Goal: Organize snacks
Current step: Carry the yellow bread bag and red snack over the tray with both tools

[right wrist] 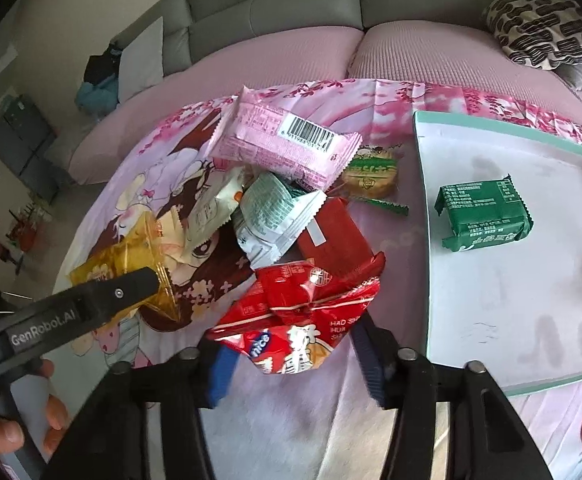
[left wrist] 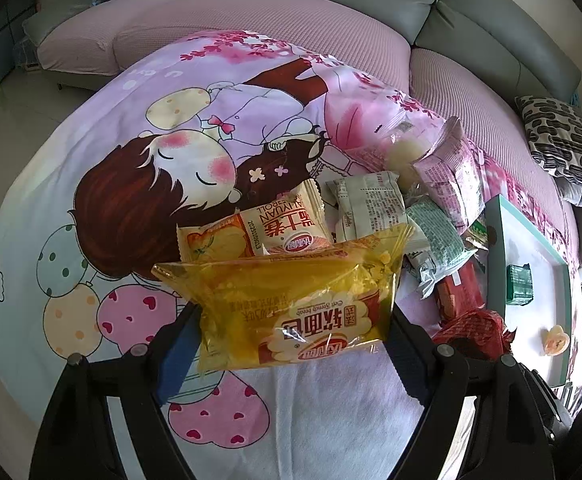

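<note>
The left tool clamped a yellow plastic bread packet; the right tool clamped a crinkled red snack bag.

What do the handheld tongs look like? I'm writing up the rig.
Both tongs are matte black frames with round silver rivets and blue ribbed pads. The left tongs, seen from the side, carry white "GenRobot.AI" lettering. No cables or sleeves visible.

A pink cartoon-printed bedsheet bears a heap of wrapped snack packets and, beside it, a white teal-rimmed tray.
</note>
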`<state>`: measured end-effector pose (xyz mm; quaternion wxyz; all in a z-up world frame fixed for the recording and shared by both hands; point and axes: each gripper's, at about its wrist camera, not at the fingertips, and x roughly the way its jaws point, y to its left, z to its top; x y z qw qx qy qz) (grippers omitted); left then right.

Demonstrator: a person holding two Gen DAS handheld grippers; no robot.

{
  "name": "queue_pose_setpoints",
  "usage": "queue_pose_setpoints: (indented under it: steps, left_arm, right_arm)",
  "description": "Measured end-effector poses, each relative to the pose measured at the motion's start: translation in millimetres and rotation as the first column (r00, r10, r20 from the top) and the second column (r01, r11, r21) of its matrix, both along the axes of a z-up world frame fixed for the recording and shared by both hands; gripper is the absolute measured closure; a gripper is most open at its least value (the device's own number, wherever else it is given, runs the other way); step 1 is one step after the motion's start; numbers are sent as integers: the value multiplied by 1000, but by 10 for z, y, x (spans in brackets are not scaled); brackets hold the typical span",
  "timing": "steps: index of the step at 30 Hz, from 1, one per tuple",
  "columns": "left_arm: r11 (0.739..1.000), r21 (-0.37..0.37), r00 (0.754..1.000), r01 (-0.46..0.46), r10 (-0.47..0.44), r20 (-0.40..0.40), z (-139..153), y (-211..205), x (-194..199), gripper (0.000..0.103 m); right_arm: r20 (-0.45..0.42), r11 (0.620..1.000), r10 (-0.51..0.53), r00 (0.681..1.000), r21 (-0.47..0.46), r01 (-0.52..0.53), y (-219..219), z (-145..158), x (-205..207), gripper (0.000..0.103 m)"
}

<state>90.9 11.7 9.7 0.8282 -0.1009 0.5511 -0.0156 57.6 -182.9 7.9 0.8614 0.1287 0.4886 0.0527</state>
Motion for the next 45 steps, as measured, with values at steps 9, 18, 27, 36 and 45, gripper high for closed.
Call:
queue_pose_setpoints:
  steps: [9, 18, 27, 36, 45]
  left_arm:
    - [1000, -3, 1000, -3, 4, 31, 99, 34, -9, 17]
    - [1000, 4, 991, -28, 27, 132, 392, 76, -97, 17]
    - [999, -27, 968, 42, -34, 250, 690, -179, -201, 17]
    - [983, -5, 938, 184, -174, 299, 797, -768, -297, 17]
    - [927, 30, 879, 374, -364, 309, 790, -1566, -414, 17]
  right_arm:
    - [54, 1000, 4, 999, -12, -3, 15, 136, -72, 55]
    - [130, 999, -32, 991, -9, 34, -63, 414, -177, 55]
    - [148, 980, -184, 972, -48, 193, -518, 538, -249, 55]
    - [145, 911, -399, 905, -46, 409, -1292, 605, -453, 55]
    - [119, 794, -596, 794, -63, 605, -2014, 585, -779, 54]
